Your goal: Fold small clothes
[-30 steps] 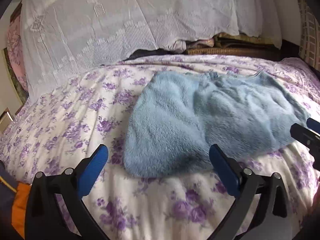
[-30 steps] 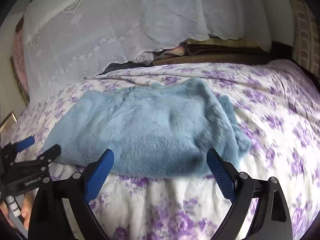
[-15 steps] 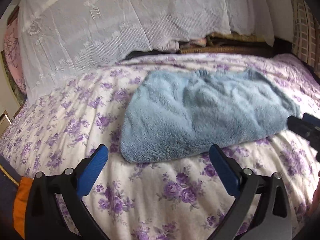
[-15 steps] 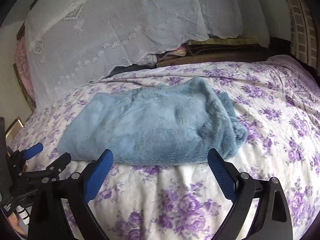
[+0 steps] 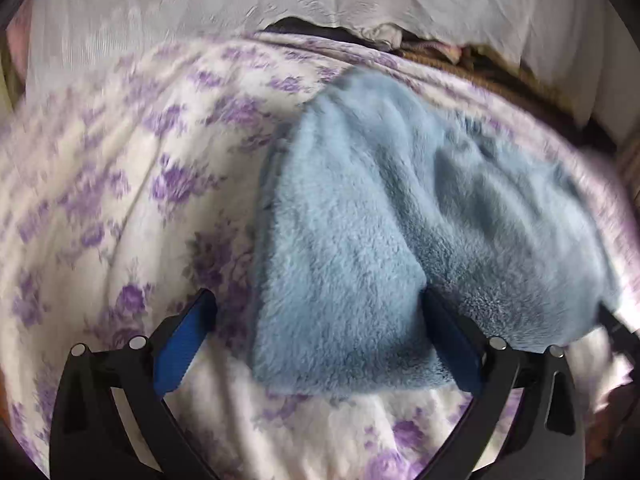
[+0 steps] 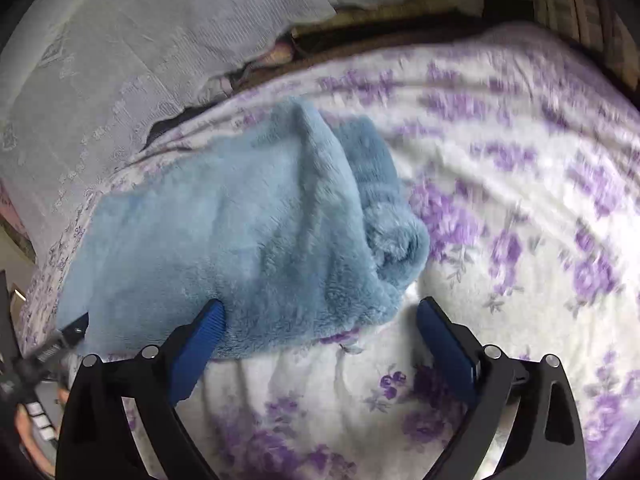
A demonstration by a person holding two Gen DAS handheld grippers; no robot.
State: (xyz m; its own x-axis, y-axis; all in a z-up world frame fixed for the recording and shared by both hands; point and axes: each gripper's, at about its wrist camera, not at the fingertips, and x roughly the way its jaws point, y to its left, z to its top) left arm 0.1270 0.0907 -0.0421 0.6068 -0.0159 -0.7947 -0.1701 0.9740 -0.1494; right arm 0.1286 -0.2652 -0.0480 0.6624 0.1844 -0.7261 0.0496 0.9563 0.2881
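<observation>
A light blue fleece garment (image 5: 384,240) lies folded on a bed with a purple flowered cover (image 5: 120,208). My left gripper (image 5: 320,324) is open, its blue pads either side of the garment's near left corner, which lies between the fingers. My right gripper (image 6: 320,320) is open around the garment's near right corner (image 6: 304,300), where a bunched cuff (image 6: 396,240) sticks out. The left gripper's tip (image 6: 68,332) shows at the left edge of the right wrist view.
White lace cloth (image 5: 200,4) hangs over a pile at the head of the bed. Dark folded fabrics (image 6: 380,28) lie under it. The flowered cover (image 6: 520,200) stretches out to the right of the garment.
Both grippers have moved forward and down onto the garment's near edge; its corners now sit between the open fingers. The views are blurred from the motion.
</observation>
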